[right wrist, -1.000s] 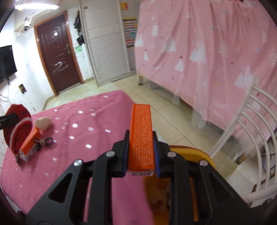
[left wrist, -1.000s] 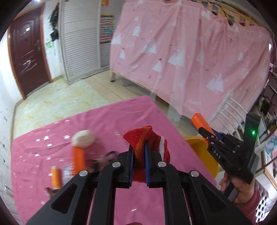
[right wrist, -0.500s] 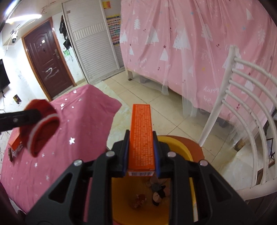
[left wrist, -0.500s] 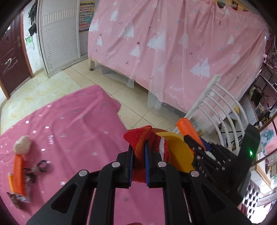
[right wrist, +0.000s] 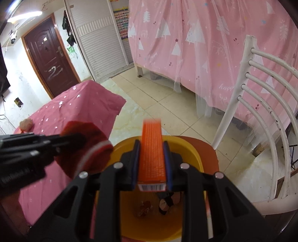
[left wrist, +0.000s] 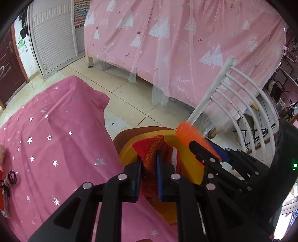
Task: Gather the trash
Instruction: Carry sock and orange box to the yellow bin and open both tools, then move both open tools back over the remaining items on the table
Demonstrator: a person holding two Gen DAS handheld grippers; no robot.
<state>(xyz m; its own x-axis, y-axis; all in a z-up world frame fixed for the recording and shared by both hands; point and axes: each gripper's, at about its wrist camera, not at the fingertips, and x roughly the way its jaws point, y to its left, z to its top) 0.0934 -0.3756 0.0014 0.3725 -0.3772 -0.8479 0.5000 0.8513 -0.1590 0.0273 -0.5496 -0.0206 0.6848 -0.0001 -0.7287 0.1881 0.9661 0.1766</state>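
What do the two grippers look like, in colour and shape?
Both the left gripper and the right gripper are matte black, with open triangular linkage arms, round silver pivot pins and blue pads inside the fingers. The left view shows a small green light on the right gripper's body.

The pink curtain carried the word "happy" in white script; the orange box's print was unreadable.

Bright ceiling light, fisheye vignette, motion blur
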